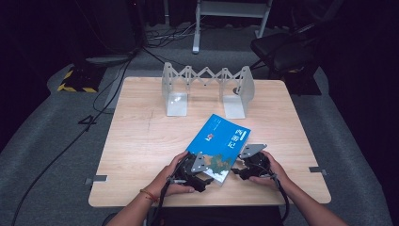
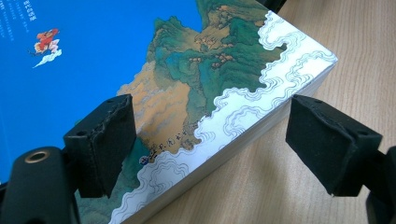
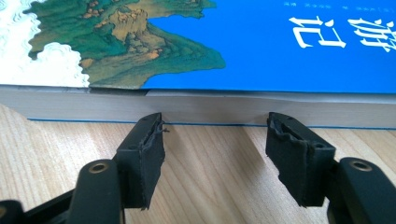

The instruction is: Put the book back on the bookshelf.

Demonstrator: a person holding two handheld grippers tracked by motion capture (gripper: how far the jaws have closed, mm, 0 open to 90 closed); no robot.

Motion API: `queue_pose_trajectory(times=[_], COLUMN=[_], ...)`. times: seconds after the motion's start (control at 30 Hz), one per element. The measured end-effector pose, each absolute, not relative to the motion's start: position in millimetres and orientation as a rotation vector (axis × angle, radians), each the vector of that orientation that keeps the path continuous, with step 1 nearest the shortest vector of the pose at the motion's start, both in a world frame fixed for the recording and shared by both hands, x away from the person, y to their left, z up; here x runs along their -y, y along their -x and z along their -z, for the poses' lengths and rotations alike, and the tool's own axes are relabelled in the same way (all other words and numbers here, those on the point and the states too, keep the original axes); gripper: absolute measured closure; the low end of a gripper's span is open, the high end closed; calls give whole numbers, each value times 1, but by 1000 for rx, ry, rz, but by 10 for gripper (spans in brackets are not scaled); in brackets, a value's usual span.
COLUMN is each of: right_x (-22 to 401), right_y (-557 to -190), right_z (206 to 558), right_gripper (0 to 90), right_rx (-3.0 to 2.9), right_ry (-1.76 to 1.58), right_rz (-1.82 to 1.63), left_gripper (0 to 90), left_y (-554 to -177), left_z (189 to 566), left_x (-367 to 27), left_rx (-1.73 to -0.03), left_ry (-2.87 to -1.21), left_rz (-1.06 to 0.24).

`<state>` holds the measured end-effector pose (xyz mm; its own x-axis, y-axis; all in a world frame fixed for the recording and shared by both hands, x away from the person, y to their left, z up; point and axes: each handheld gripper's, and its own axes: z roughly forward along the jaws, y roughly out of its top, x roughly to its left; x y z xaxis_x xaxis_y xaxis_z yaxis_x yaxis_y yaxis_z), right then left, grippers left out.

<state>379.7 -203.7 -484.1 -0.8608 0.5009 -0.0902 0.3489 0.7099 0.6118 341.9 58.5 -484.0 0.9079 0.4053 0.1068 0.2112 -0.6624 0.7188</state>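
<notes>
Blue book [image 1: 218, 146] titled "游记"; left tool [image 2: 210, 144] open astride its corner, right tool [image 3: 215, 154] open against its page edge.

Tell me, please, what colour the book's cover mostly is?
Bright blue; the book shows best in the high view.

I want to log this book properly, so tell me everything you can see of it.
The book is a thick paperback lying flat and slanted on the wooden table. Its glossy blue cover has white characters, green and ochre mountains and white clouds; the page block is pale. The left gripper straddles its near corner, open; the right gripper faces its page edge, open.
</notes>
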Motion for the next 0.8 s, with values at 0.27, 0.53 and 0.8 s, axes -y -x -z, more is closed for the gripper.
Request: queue_pose_trajectory(times=[0.27, 0.53, 0.8], right_x=[209, 206, 202], right_y=[-382, -382, -384], right_z=[479, 472, 457], right_gripper=[377, 378, 380], right_rx=[-2664, -2627, -2593], right_ry=[-727, -747, -758], right_rz=[-968, -1013, -1060], left_gripper=[159, 158, 158], left_y=[-343, -343, -340], left_z=[484, 485, 483], left_x=[-60, -60, -56], left_rx=[-444, -438, -422], left_ry=[-2299, -2299, -2326], left_rz=[-312, -316, -347])
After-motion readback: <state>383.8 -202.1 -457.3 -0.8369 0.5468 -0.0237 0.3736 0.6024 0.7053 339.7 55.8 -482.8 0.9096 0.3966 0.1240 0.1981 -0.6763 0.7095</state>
